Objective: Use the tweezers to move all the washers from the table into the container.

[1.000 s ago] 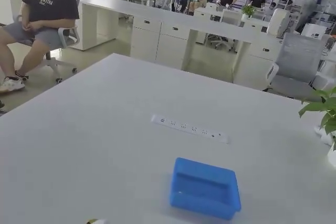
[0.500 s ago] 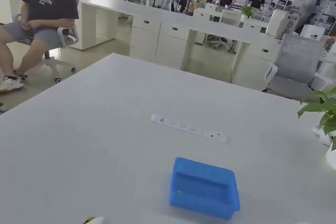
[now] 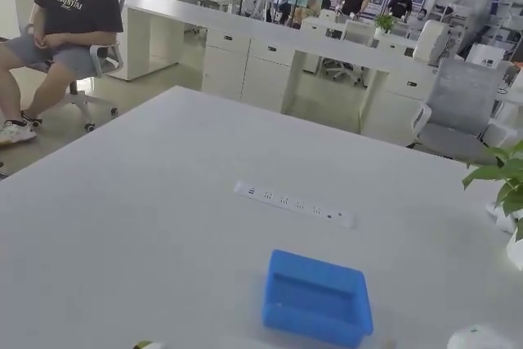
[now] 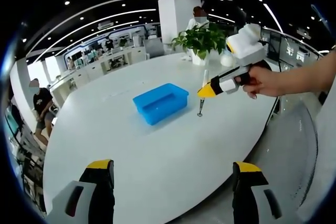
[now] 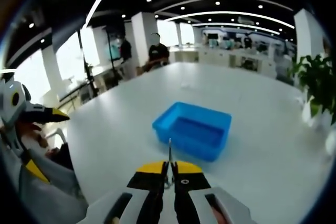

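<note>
Both gripper views show tweezers (image 4: 200, 107) (head view: container (image 3: 317, 296)).

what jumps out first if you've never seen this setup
The bright blue container near the front of the white table stands out first. Next, the right gripper, shut on thin tweezers pointing down beside the container. A power strip lies beyond it.
</note>
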Tool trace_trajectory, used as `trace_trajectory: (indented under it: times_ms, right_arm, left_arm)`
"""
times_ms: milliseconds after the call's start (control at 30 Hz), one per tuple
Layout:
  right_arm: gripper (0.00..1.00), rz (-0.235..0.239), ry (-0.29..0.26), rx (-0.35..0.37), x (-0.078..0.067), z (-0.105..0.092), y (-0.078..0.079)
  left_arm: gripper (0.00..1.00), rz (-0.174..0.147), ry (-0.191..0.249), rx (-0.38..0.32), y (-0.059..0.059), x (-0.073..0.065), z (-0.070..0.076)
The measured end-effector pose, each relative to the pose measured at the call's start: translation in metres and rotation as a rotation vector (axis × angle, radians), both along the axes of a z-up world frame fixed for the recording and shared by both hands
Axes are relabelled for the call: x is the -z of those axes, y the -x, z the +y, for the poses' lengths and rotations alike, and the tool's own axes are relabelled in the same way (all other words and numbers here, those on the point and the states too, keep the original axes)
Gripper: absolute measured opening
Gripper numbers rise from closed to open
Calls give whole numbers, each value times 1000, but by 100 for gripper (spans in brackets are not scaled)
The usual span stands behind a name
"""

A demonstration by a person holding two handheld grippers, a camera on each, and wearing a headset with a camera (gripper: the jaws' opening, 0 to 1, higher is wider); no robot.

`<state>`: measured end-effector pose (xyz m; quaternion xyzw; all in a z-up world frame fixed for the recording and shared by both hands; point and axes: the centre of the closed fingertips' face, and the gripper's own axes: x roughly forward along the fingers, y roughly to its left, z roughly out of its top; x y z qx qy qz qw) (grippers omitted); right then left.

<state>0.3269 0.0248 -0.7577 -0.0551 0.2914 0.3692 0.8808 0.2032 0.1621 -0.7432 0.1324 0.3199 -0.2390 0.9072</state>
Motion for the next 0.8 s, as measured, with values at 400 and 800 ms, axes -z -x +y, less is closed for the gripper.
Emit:
trace_trajectory:
  times_ms: [400, 800]
  right_arm:
    - [2, -51, -14, -23, -21, 13, -27]
    - [2, -118, -25, -17, -38, 25, -65]
  left_arm:
    - [96, 5, -14, 0, -1, 1, 1]
    - [96, 22, -13, -12, 0, 4, 4]
